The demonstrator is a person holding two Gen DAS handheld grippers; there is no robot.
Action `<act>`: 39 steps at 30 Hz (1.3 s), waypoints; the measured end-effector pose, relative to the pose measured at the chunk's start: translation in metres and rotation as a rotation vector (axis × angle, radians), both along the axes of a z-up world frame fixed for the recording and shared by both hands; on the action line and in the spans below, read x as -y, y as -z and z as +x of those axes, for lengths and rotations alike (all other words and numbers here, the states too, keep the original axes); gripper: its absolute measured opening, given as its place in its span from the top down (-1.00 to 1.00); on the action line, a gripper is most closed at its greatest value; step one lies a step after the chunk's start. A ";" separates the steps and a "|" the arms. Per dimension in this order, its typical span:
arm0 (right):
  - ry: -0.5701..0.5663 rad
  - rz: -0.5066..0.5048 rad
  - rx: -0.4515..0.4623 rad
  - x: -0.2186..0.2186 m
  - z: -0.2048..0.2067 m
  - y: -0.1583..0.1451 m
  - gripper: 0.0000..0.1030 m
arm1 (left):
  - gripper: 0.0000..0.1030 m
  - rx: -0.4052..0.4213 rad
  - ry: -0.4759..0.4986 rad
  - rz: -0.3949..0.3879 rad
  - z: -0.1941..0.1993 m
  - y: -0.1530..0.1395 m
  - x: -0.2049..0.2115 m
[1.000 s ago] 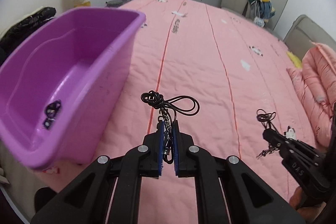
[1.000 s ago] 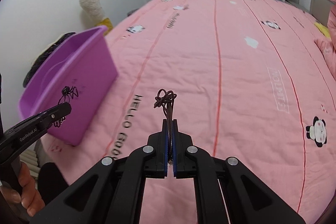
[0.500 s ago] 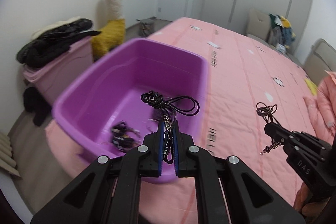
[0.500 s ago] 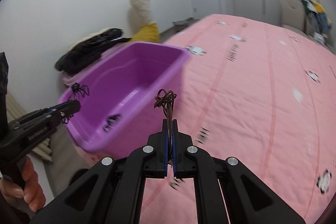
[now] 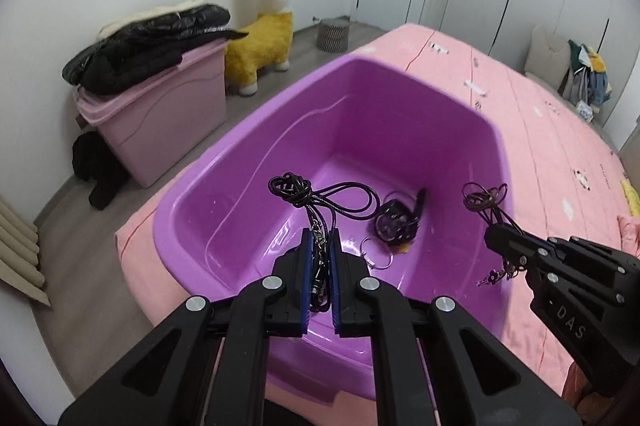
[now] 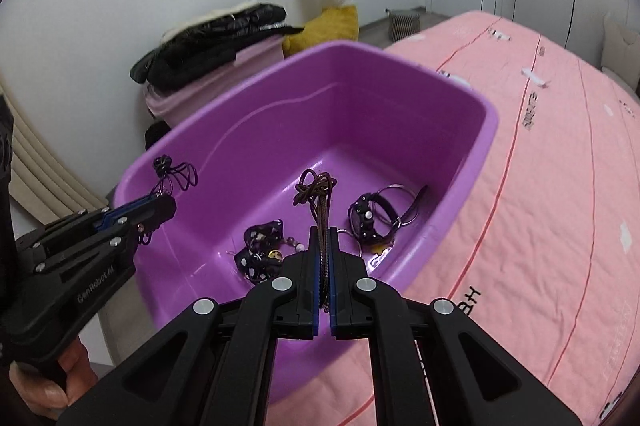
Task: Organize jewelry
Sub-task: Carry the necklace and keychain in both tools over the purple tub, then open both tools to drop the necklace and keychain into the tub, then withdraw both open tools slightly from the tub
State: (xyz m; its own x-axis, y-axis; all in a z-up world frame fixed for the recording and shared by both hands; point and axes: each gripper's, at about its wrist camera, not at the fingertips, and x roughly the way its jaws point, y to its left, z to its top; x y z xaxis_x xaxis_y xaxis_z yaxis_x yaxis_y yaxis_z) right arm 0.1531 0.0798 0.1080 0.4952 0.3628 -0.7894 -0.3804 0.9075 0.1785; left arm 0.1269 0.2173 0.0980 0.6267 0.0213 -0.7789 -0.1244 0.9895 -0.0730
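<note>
Left wrist view: the left gripper point(image 5: 320, 258) is clamped on a black braided cord necklace point(image 5: 316, 196), light, limp and tangle-prone, pinched low near its metal clasp, hanging over the purple plastic tub point(image 5: 496, 138) on the pink quilted bedspread point(image 5: 560, 154). At right, the other tool reads "DAS".

Right wrist view: the right gripper point(image 6: 324, 254) pinches a thin brown cord necklace point(image 6: 316, 188), equally floppy, above the tub's near end; beaded pieces, possibly bracelets, lie inside. The left tool reads "GenRobot.AI"; the bedspread prints are partly cut off.
</note>
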 end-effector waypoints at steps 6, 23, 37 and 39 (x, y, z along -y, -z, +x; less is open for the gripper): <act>0.011 -0.014 -0.061 -0.007 0.021 0.023 0.93 | 0.84 -0.055 0.000 0.016 0.012 0.016 0.003; 0.047 -0.052 -0.021 -0.007 0.030 0.020 -0.09 | -0.41 -0.049 -0.047 0.035 0.016 0.011 -0.001; 0.113 -0.035 -0.030 0.010 0.022 0.009 -0.22 | -0.84 -0.023 -0.073 0.035 0.002 -0.018 0.000; 0.123 -0.020 -0.038 0.013 0.021 0.008 -0.26 | -0.87 -0.027 -0.077 0.051 0.002 -0.020 0.002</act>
